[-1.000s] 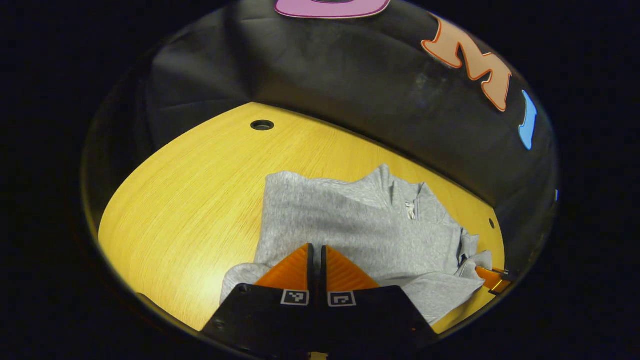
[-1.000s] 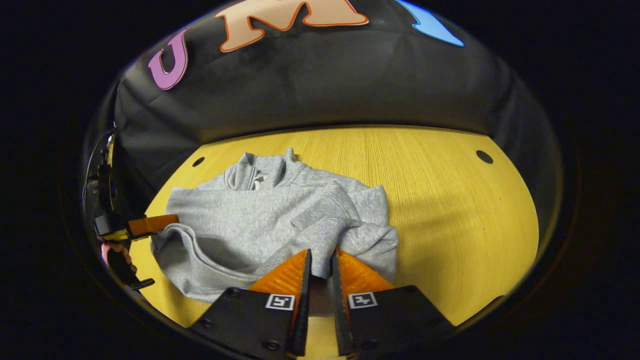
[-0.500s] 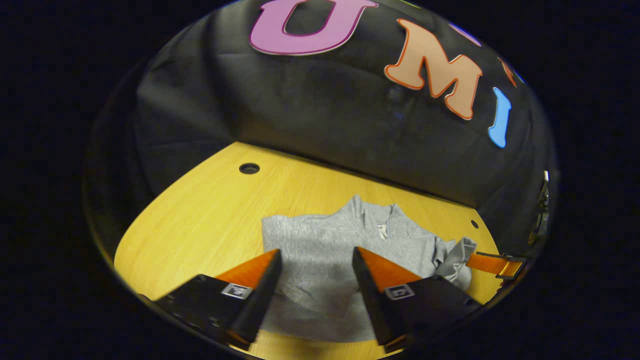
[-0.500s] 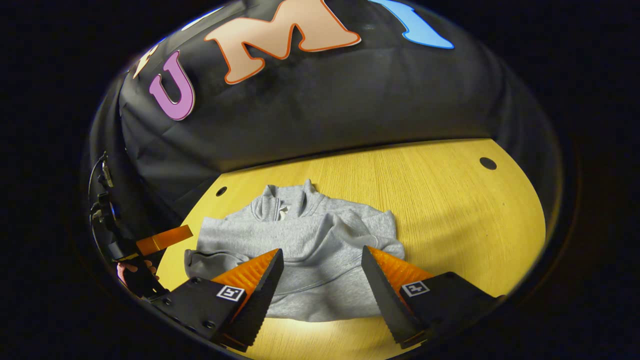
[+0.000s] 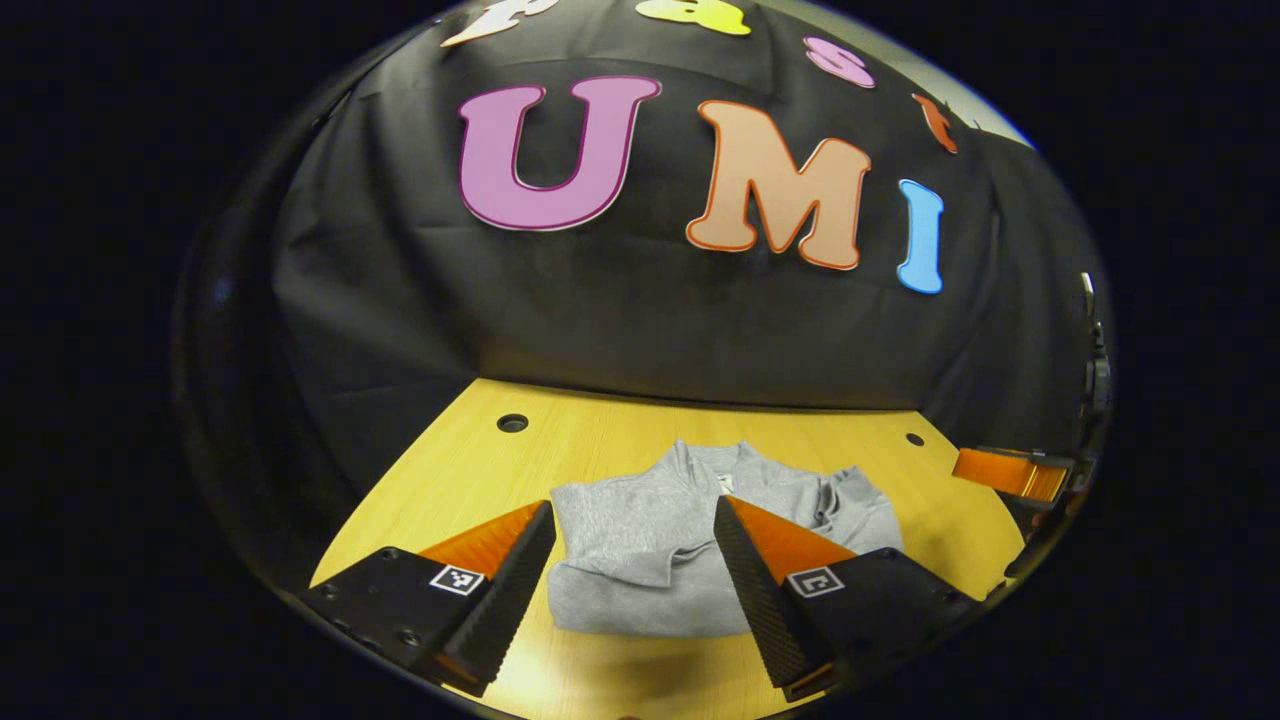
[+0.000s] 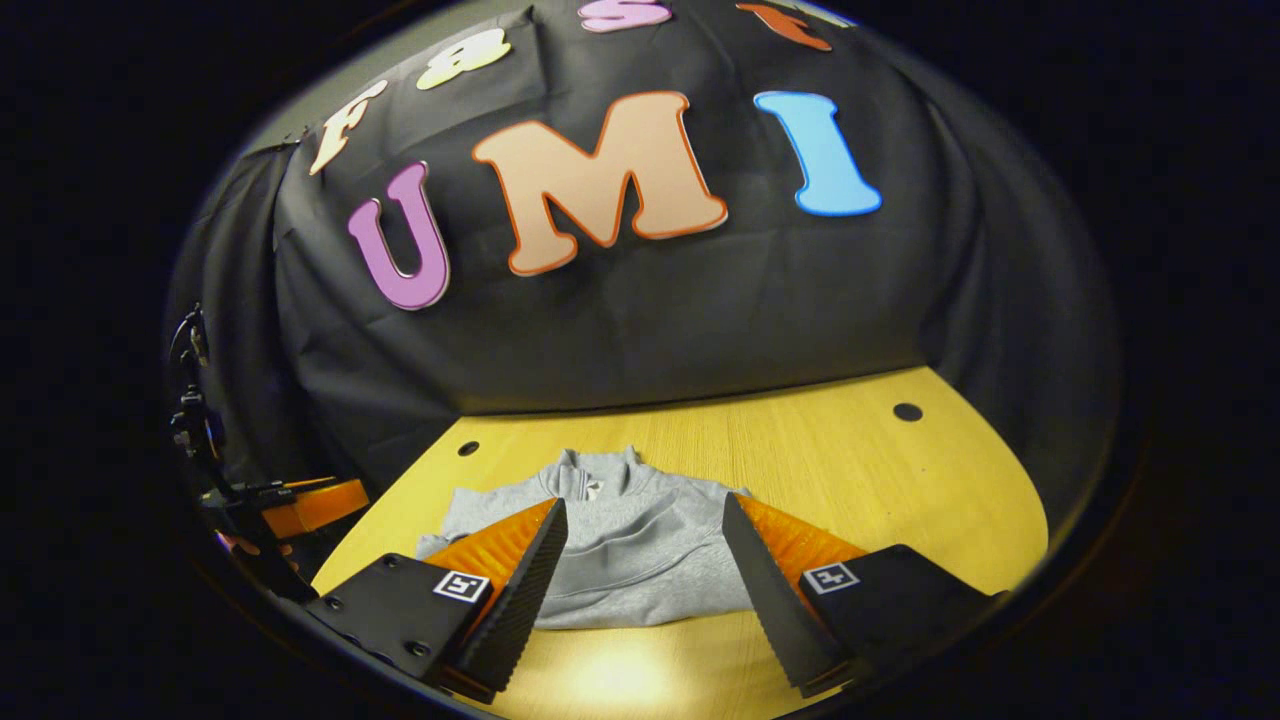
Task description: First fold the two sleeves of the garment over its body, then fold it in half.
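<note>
The wooden table (image 5: 440,470) takes up the lower part of both views, its yellow top running back to the black cloth wall (image 5: 600,310), with small round holes (image 5: 512,423) near its far edge. On it lies the grey garment (image 5: 640,560), a compact folded bundle with its collar (image 6: 598,470) toward the wall and its near folded edge facing the grippers; in the right gripper view the garment (image 6: 640,560) sits between that gripper's fingers and well left of the bare tabletop (image 6: 900,480). The left gripper (image 5: 634,535) hangs above the near side of the table with its fingers spread wide apart and nothing between them, clear of the cloth. The right gripper (image 6: 644,530) is likewise spread wide and holding nothing. At the right edge of the left gripper view the right gripper (image 5: 1010,470) shows farther off; at the left edge of the right gripper view the left gripper (image 6: 310,505) appears, with part of a hand (image 6: 240,545) below it.
</note>
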